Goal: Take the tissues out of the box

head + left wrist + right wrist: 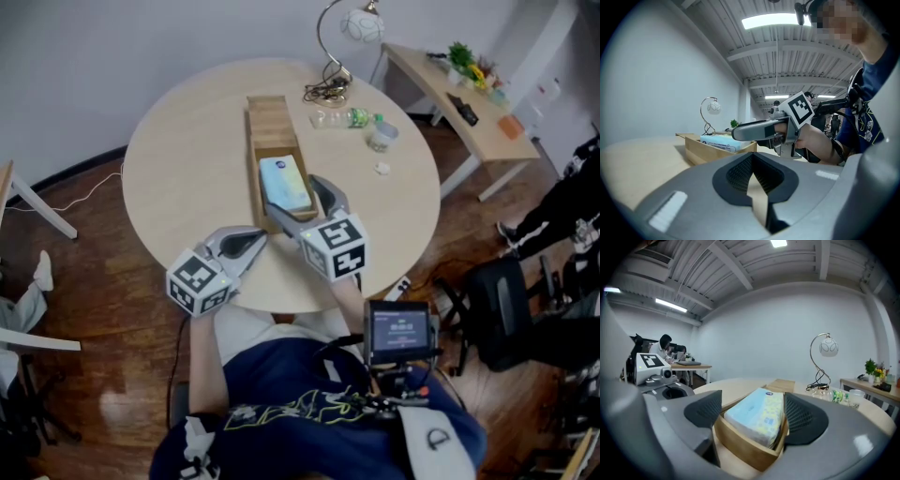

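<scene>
A long wooden box [267, 112] lies on the round table [178, 150], and a pale blue tissue pack [286, 183] rests in its near end. My right gripper [302, 204] is open, with its jaws on either side of that near end. In the right gripper view the pack [757, 416] sits tilted in the box [740, 444] between the wide pads of the right gripper [752, 413]. My left gripper [258, 242] rests low at the table's near edge, left of the box, shut on nothing. Its own view shows the left gripper's [751, 161] tips meeting, with the box [701, 152] and the right gripper [754, 131] beyond.
At the table's far side stand a lamp [352, 28] with a coil of cable [323, 91], a lying plastic bottle [352, 117] and a small cup [380, 134]. A side desk [469, 103] and a black chair [497, 300] are to the right.
</scene>
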`<state>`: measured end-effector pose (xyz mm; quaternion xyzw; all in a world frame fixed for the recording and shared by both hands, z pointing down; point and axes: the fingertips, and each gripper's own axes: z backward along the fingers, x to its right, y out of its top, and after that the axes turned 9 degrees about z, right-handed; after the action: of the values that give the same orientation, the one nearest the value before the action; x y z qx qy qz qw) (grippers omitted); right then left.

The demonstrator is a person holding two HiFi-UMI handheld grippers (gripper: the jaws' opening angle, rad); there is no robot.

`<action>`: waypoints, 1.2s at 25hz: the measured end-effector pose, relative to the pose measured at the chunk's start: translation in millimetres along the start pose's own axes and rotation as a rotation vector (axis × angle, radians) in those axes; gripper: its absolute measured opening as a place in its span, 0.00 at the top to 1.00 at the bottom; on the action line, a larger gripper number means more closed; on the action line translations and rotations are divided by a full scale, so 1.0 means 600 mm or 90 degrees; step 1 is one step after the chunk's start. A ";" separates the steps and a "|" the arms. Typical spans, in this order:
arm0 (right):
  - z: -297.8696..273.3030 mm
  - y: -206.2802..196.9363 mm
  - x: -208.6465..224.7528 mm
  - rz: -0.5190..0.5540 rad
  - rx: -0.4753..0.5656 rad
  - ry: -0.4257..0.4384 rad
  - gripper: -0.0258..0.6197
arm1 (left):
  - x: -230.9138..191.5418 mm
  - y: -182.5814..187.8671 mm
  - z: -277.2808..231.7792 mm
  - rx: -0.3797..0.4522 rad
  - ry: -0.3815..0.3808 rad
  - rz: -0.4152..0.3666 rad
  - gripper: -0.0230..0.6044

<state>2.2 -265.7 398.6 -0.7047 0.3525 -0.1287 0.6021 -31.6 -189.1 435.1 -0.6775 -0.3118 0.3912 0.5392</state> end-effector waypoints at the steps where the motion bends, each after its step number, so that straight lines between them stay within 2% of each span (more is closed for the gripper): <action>1: -0.003 0.001 0.000 -0.004 -0.002 -0.001 0.35 | 0.000 0.000 0.000 0.000 -0.001 0.000 0.96; 10: -0.037 -0.026 -0.004 0.014 -0.106 0.002 0.33 | 0.003 0.002 0.001 0.005 -0.002 -0.002 0.96; 22: -0.050 -0.040 0.006 -0.045 -0.156 0.046 0.29 | 0.004 0.003 0.001 0.005 -0.003 -0.006 0.96; 30: -0.046 -0.044 0.012 -0.035 -0.186 0.032 0.38 | 0.005 0.001 0.002 0.005 -0.003 -0.007 0.96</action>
<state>-0.4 -290.4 428.6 -0.7906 0.3631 -0.1103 0.4805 -31.3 -186.1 433.8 -0.6731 -0.3151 0.3911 0.5429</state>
